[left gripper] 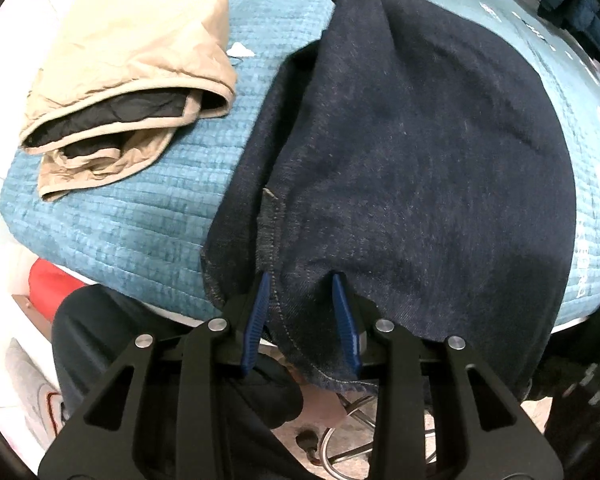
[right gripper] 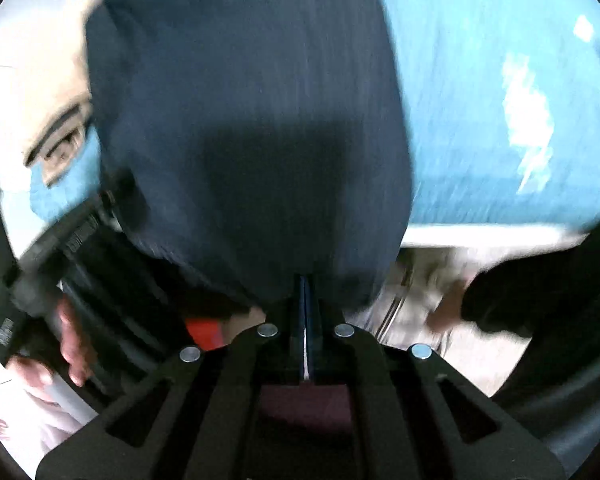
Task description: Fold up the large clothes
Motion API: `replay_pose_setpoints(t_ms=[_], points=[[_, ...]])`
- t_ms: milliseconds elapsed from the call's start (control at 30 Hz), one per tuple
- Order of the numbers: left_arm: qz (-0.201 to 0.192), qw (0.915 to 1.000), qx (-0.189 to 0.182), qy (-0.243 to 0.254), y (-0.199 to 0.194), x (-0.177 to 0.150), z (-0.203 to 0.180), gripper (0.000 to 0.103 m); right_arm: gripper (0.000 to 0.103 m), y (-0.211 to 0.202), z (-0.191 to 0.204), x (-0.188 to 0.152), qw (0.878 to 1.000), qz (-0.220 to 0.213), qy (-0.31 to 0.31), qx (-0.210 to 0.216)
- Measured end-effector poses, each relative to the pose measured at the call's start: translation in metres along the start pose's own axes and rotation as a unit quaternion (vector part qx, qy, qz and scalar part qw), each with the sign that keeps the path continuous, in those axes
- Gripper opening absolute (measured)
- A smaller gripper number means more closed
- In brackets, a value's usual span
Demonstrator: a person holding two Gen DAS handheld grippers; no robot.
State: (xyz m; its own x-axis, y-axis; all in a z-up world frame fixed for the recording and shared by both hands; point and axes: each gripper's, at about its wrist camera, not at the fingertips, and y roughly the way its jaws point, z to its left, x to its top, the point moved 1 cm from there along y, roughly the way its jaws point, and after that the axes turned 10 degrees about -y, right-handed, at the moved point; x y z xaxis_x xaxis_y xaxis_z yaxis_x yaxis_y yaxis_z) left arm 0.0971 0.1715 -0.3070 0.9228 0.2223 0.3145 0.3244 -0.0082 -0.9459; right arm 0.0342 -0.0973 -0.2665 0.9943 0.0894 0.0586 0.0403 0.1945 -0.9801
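Note:
A large dark navy garment (left gripper: pixel 420 140) lies spread on the teal quilted bed cover (left gripper: pixel 120 220), its stitched hem hanging over the near edge. My left gripper (left gripper: pixel 300 276) holds a thick fold of that hem between its blue pads (left gripper: pixel 256 320), which stand partly apart around the cloth. In the blurred right wrist view the same garment (right gripper: pixel 240 120) fills the middle. My right gripper (right gripper: pixel 306 278) is shut, its tips pinched at the garment's near edge.
A folded beige jacket with black lining (left gripper: pixel 132 80) lies at the left of the bed. A person's hand (right gripper: pixel 72 344) holds the other gripper at the lower left. A red thing (left gripper: pixel 44 296) and a metal chair base (left gripper: pixel 352 440) are below the bed's edge.

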Motion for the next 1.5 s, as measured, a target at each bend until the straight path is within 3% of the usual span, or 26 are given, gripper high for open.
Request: replay_pose_setpoints(t_ms=[67,200,300,367,400,500,633,667,767,900,1000,1067,1267,1367,1433,1500], points=[[-0.002,1.0000,0.002,-0.002,-0.006,0.003,0.002,0.034,0.002,-0.012,-0.007,0.009,1.000,-0.021,0.005,-0.019],[-0.007,0.9992,-0.036,-0.013,-0.018,0.016,0.006,0.033,0.003,-0.004,-0.014,0.022,0.999,-0.018,0.006,-0.038],[0.009,0.9998,-0.012,-0.013,0.004,0.023,0.007,0.032,0.002,0.030,-0.011,0.032,0.999,0.013,-0.014,-0.049],[0.017,0.9995,-0.016,-0.023,0.026,0.025,0.011,0.039,0.001,0.052,-0.011,0.040,0.997,0.030,-0.041,-0.052],[0.013,0.9993,-0.020,-0.029,0.028,0.025,0.013,0.044,0.001,0.050,-0.013,0.042,0.998,0.036,-0.031,-0.046],[0.021,0.9987,-0.025,-0.038,0.023,0.028,0.018,0.045,0.001,0.044,-0.025,0.044,0.999,0.044,0.012,-0.016],[0.006,0.9992,-0.020,-0.033,-0.008,0.037,0.021,0.014,0.001,0.010,-0.026,0.049,1.000,0.007,0.016,0.006],[-0.002,0.9992,-0.021,-0.032,-0.014,0.041,0.022,0.011,0.001,-0.004,-0.023,0.056,1.000,-0.013,0.006,0.002],[-0.014,0.9977,-0.061,-0.024,-0.034,0.061,0.015,0.010,0.001,-0.023,-0.019,0.083,0.999,-0.042,-0.006,-0.008],[-0.026,0.9976,-0.062,-0.017,-0.024,0.098,-0.004,0.010,0.001,-0.025,-0.016,0.125,0.997,-0.056,-0.010,-0.046],[0.018,0.9986,-0.025,-0.043,0.020,0.116,-0.013,0.010,0.001,0.008,-0.017,0.150,0.998,-0.014,0.002,-0.058],[0.041,0.9975,-0.025,-0.052,0.051,0.123,-0.012,0.014,0.001,0.026,-0.024,0.160,0.998,0.002,0.007,-0.058],[-0.001,0.9992,0.037,0.014,0.034,0.113,-0.033,0.010,0.000,0.014,-0.031,0.165,0.999,0.005,0.019,-0.028],[-0.035,0.9986,0.023,0.032,-0.003,0.114,-0.037,0.007,0.001,-0.021,-0.027,0.165,0.999,-0.042,0.006,-0.022],[-0.050,0.9982,-0.007,0.031,-0.025,0.120,-0.038,0.007,0.001,-0.030,-0.031,0.169,0.998,-0.052,0.007,-0.018],[-0.052,0.9975,-0.048,0.007,-0.039,0.133,-0.043,0.007,0.001,-0.027,-0.027,0.181,0.998,-0.053,0.003,-0.045]])
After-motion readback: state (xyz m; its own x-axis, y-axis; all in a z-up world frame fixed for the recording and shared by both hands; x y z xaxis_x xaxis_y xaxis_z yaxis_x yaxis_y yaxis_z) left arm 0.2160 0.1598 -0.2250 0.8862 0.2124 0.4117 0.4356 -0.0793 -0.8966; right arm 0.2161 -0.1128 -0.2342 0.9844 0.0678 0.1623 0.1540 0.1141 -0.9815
